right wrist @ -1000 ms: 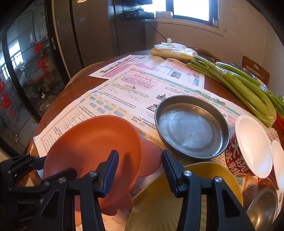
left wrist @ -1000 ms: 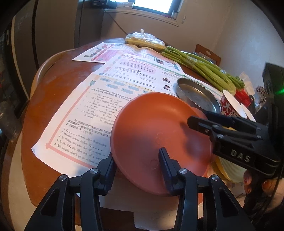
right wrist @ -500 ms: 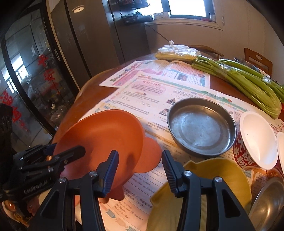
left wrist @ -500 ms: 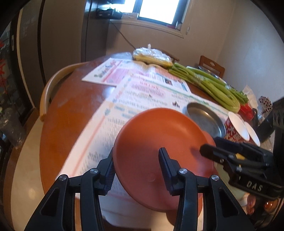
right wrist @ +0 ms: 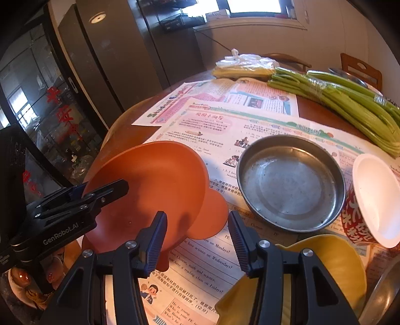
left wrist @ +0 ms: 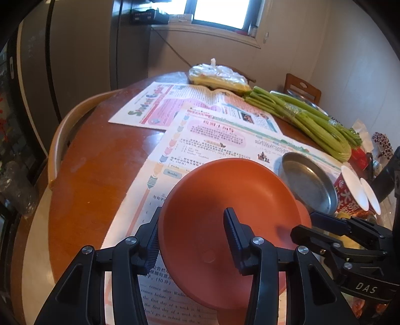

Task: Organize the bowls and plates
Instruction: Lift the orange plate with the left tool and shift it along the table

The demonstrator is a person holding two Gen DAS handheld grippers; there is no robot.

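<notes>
I read left gripper point(left wrist: 192, 237) jaws clamped on tilted orange plate point(left wrist: 225, 200); right gripper point(right wrist: 197, 232) jaws open. Steel dish point(right wrist: 290, 182), centre-right, holds nothing.

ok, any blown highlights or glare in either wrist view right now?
Left wrist: window clipped white, sheen across the bare wooden table. Right wrist: window also clipped, soft glare inside the steel plate; fisheye vignette darkens corners in both.

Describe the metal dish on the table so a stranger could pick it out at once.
Start at the round wooden table spread with printed newspaper sheets. On the nearer sheet, between the orange plate and the red noodle cup, lies the round metal dish. It is the only dull grey, shallow, empty steel pan fully in view.
</notes>
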